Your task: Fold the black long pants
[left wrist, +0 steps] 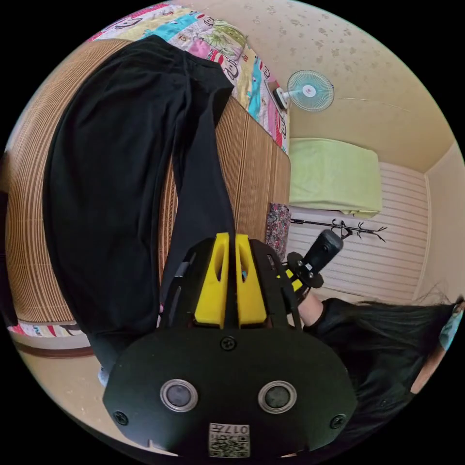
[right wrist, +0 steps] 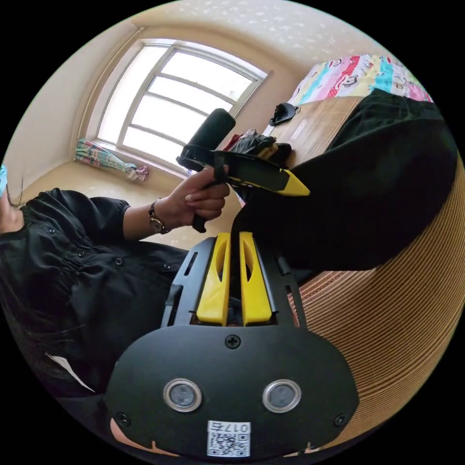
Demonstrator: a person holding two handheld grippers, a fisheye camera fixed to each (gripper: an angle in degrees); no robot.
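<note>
The black long pants point(left wrist: 111, 169) lie spread on a bamboo mat point(left wrist: 252, 164), waist toward a patterned quilt and legs running toward me. My left gripper point(left wrist: 231, 237) is shut on the end of one leg, with black cloth pinched between its yellow jaws. In the right gripper view, my right gripper point(right wrist: 234, 236) is shut on a fold of the same pants point(right wrist: 368, 193). Just above it, a hand holds the left gripper point(right wrist: 302, 192) with its yellow tip against the cloth. The right gripper's black handle point(left wrist: 323, 249) shows beside the left jaws.
A colourful quilt point(left wrist: 213, 38) lies at the far end of the mat. A wall fan point(left wrist: 310, 91), a green cloth point(left wrist: 334, 177) and a coat rack point(left wrist: 346, 226) stand beyond. A window point(right wrist: 179, 92) and a dark pile point(right wrist: 254, 143) are nearby. The person's black sleeve point(right wrist: 82, 218) is close.
</note>
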